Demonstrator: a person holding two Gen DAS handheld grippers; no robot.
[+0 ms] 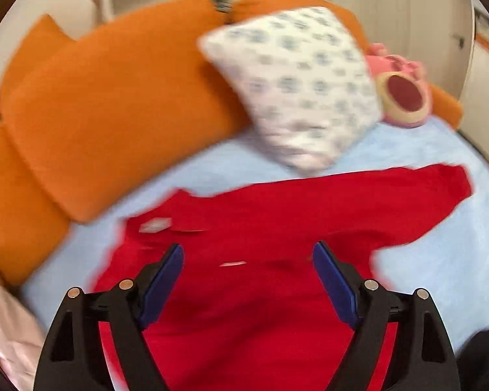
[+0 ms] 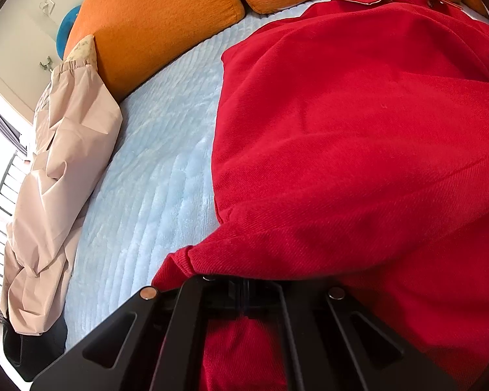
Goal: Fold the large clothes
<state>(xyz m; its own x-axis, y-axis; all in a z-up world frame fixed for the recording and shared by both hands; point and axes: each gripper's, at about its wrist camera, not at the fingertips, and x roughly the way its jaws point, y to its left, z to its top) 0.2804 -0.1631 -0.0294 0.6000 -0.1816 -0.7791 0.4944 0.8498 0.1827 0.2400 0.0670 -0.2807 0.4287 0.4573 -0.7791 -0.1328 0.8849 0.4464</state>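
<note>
Red shirt [image 2: 358, 137] lies spread on light blue bed cover [image 2: 153, 169], collar toward the orange cushions [image 2: 159, 22].

L wrist view, blurred: left gripper [image 1: 247, 260] hangs above the shirt, blue pads [image 1: 164, 280] set wide apart, nothing between them. One sleeve runs out to the right across the cover. Only this view shows the patterned white pillow [image 1: 296, 88] leaning on the cushions, and a pink plush toy [image 1: 404, 97] beside it.

R wrist view, sharp: right gripper [image 2: 244, 296] closed, jaws together, red fabric bunched at the tips; prob. pinching the shirt's edge, but tips are hidden under cloth. Only this view shows a beige garment [image 2: 58, 169] crumpled at the cover's left edge, apart from the shirt.
</note>
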